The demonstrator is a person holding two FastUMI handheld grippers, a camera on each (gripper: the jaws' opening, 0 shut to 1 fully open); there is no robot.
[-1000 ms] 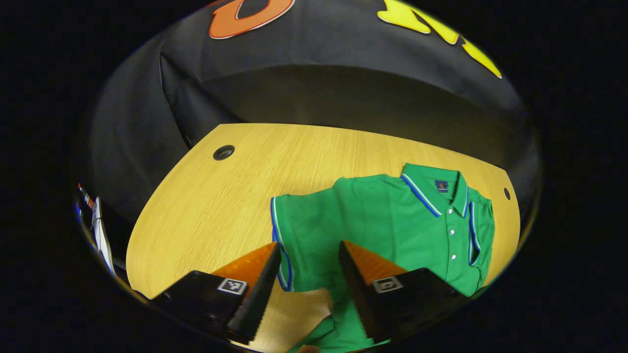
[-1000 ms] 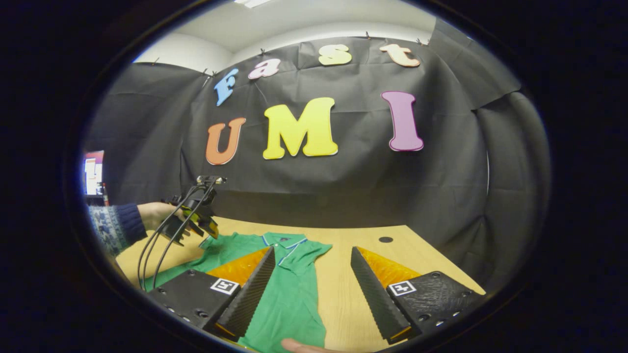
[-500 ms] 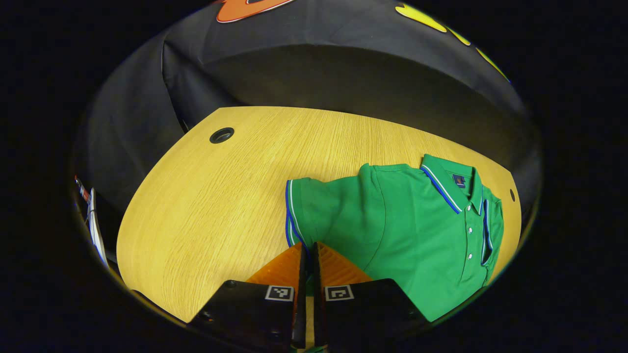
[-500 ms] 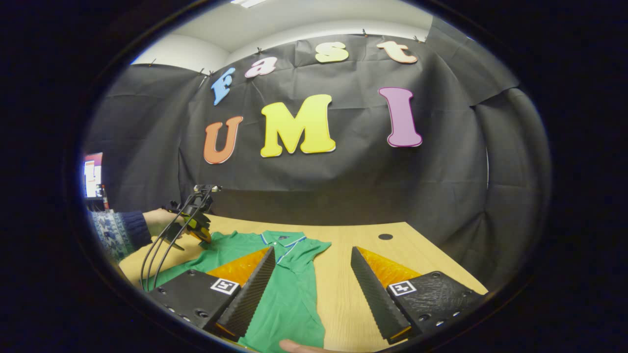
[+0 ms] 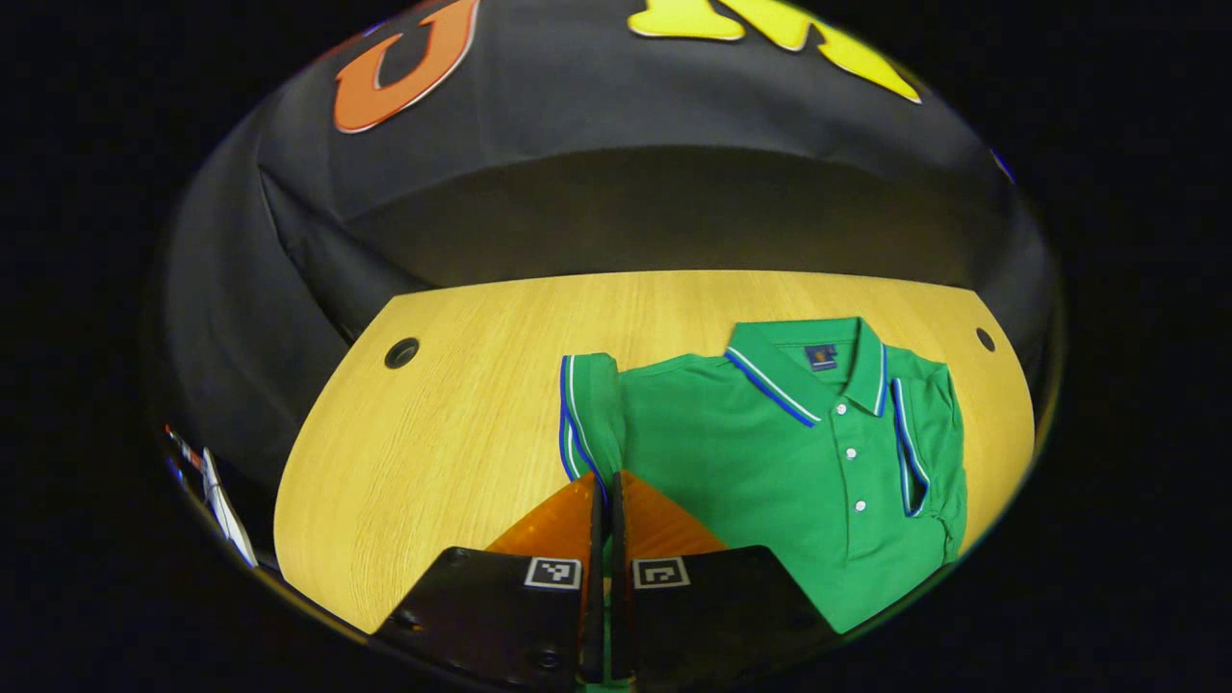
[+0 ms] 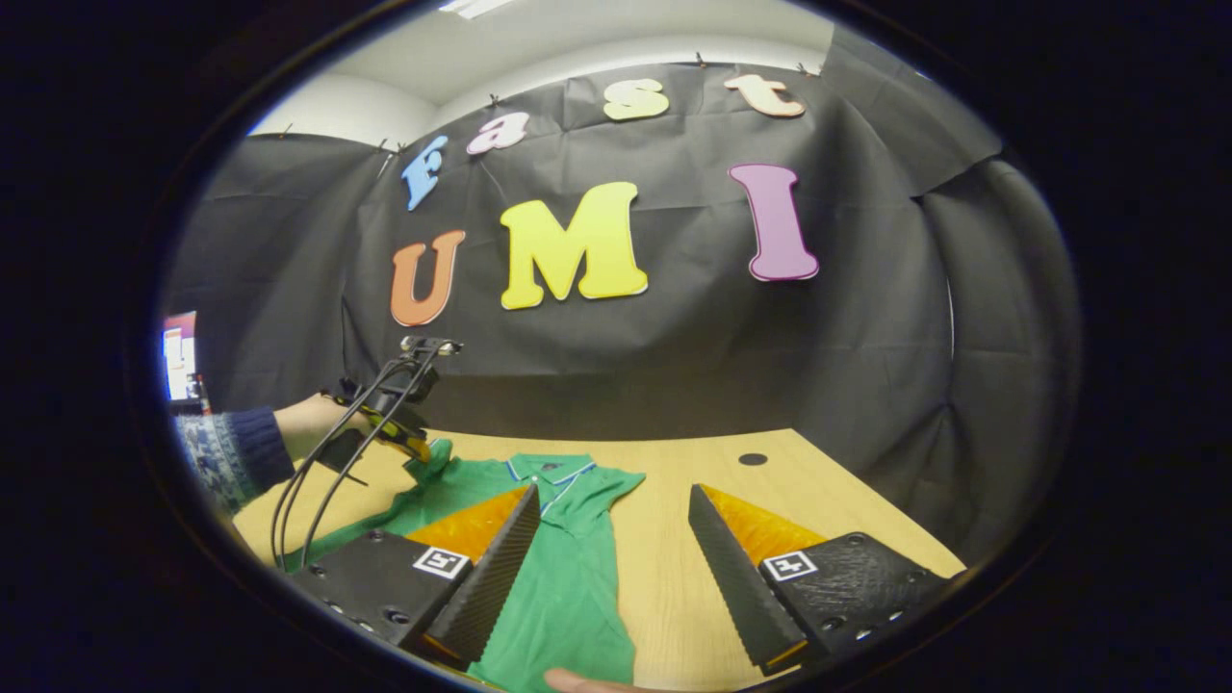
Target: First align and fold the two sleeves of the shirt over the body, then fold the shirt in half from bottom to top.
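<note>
Entry. Green polo shirt lay front-up on the wooden table, collar toward the black-draped back wall and button placket facing up. In the left gripper view the shirt occupied the right half of the tabletop; a round cable hole sat well apart from it on the bare wood to the left, and a second, smaller hole showed near the far right edge.

My left gripper: jaws were drawn together with only a thin slit between them, pinching the hem of the near sleeve at its blue-and-white trimmed cuff. Green fabric showed in the slit low between the fingers. The sleeve stood bunched and raised off the table above my fingertips, its cuff stripes running roughly upright. The opposite sleeve was already folded over the body, its striped cuff lying beside the placket.

My right gripper: jaws were wide apart, holding nothing, hanging above the table. Between and under its fingers I saw the shirt's body and bare wood to the right of it.

From the right gripper view, the left gripper appeared at the far left, held by a hand in a dark knitted sleeve cuff, with black cables looping down from it.
</note>
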